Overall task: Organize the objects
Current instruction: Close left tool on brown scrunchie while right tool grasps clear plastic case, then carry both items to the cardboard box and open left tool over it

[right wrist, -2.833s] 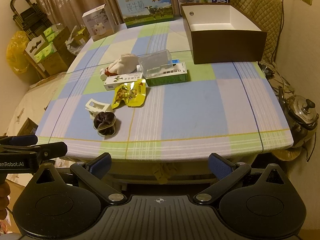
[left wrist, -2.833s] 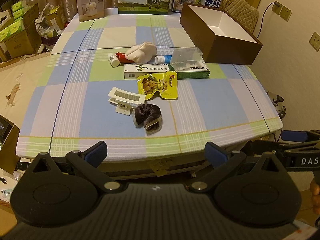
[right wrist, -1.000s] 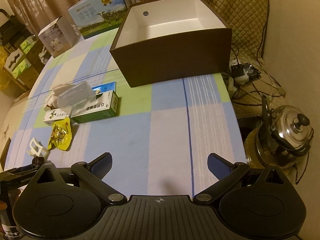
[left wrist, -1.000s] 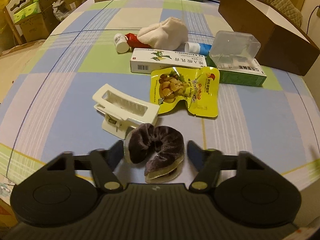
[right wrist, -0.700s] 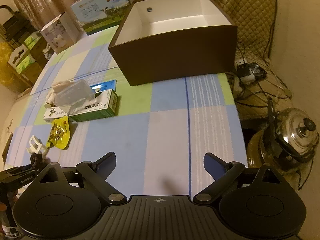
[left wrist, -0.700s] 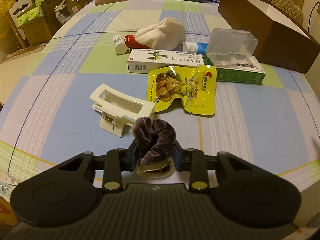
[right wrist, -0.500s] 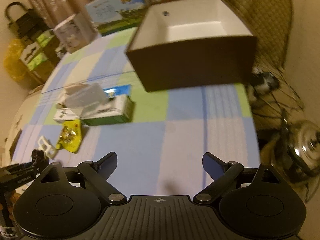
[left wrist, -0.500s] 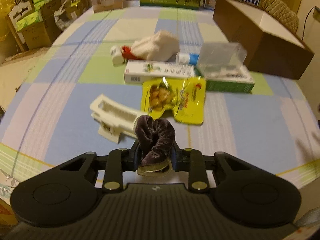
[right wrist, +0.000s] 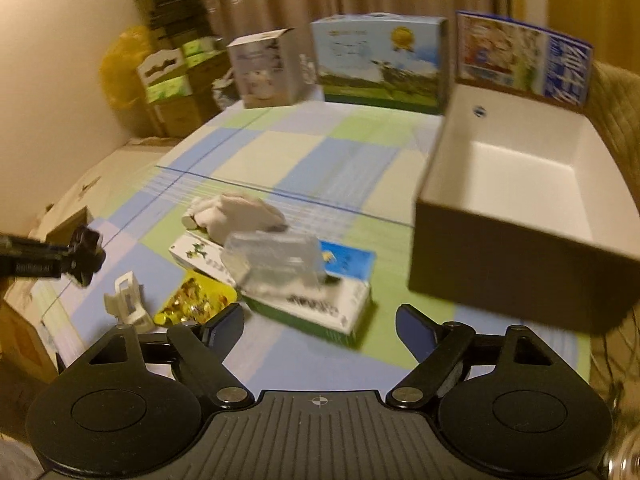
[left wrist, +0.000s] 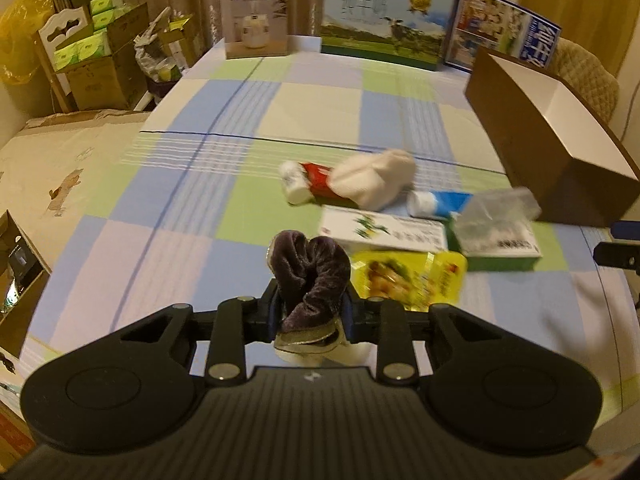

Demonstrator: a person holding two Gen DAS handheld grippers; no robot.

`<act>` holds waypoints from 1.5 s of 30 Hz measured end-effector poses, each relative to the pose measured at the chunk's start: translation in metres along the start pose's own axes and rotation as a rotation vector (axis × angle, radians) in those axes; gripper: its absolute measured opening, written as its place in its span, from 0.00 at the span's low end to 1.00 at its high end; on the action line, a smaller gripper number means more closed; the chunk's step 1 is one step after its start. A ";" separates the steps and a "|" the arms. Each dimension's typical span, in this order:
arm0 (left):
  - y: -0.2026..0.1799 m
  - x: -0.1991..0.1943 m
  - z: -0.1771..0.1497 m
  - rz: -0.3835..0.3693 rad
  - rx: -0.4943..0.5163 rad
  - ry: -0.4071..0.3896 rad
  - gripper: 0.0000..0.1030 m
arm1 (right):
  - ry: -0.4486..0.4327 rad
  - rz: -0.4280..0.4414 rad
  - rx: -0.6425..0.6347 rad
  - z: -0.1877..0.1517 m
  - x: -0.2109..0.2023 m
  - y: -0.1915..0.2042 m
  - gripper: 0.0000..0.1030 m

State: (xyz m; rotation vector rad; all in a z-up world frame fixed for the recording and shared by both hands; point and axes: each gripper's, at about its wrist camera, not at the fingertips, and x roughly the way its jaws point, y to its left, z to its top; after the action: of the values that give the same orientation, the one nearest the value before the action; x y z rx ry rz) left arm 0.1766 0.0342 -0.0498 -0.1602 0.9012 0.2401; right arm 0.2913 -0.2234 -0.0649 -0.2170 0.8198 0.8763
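My left gripper (left wrist: 311, 307) is shut on a dark purple velvet scrunchie (left wrist: 310, 272) and holds it above the checked tablecloth (left wrist: 248, 128); it also shows in the right wrist view (right wrist: 85, 261). My right gripper (right wrist: 320, 330) is open and empty, just short of a green box (right wrist: 320, 306) with a clear plastic case (right wrist: 276, 260) on it. A brown box with a white inside (right wrist: 524, 200) stands open at the right. A yellow snack pouch (left wrist: 408, 276), a white hair clip (right wrist: 128, 304), a white carton (left wrist: 384, 232), a cream cloth (left wrist: 372, 184) and tubes lie in a cluster.
A milk carton box (left wrist: 386, 36), a white appliance box (left wrist: 256, 20) and a picture box (left wrist: 504, 40) line the table's far edge. Cardboard boxes (left wrist: 100, 68) are stacked on the floor at the left. A quilted chair (left wrist: 588, 76) stands behind the brown box.
My left gripper closed on the scrunchie and lifted it off the table. My right gripper swung left, from the bare right side towards the green box and clear case.
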 end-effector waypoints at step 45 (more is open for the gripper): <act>0.060 0.046 0.072 -0.146 0.095 0.061 0.25 | 0.049 -0.078 -0.028 0.039 0.057 0.038 0.26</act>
State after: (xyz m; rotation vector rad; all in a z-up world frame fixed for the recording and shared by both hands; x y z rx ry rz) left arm 0.2421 0.1156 -0.0447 -0.1451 0.9549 0.0566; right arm 0.3054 -0.1463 -0.0731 -0.2941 0.8395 0.8118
